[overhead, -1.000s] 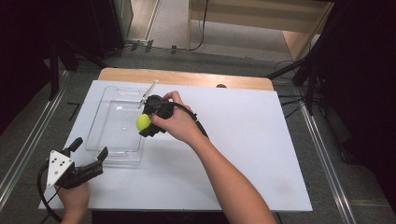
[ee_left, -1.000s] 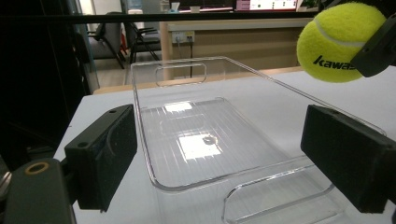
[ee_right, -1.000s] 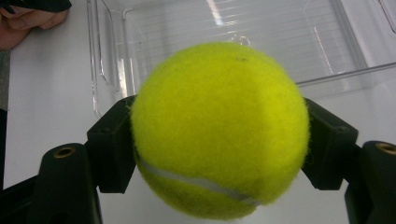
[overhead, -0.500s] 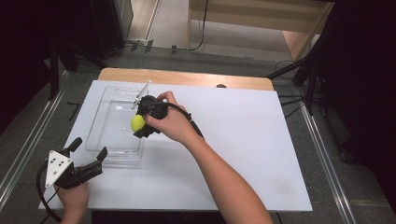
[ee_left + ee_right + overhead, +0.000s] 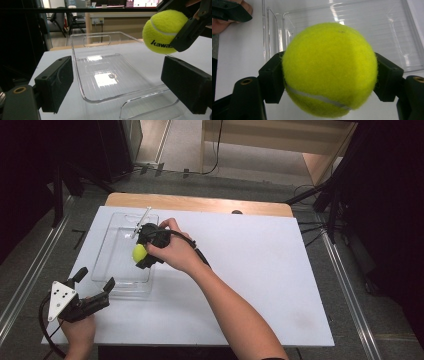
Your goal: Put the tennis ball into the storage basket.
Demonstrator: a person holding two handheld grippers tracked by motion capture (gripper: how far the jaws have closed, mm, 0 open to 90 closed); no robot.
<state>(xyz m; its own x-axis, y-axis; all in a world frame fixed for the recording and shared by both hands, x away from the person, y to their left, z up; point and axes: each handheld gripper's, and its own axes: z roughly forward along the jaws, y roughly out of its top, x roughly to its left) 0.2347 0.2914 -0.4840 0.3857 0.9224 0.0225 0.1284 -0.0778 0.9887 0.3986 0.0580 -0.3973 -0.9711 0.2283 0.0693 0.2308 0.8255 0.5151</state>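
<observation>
A tray [image 5: 120, 275] lies on the table [image 5: 260, 270] toward its left edge, running from the far edge nearly to the near-left corner. The right gripper [image 5: 142, 251] holds a ball [image 5: 139, 252] above the tray's right wall, seemingly just inside it. The left gripper [image 5: 95, 285] sits at the tray's near end, by the near-left corner.

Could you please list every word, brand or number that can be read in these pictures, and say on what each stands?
"kawas", black letters on the yellow-green felt tennis ball clamped in the right gripper; the word runs on behind that gripper's black jaw, so the rest is hidden.
The lit screens far behind the table are too blurred to read.
</observation>
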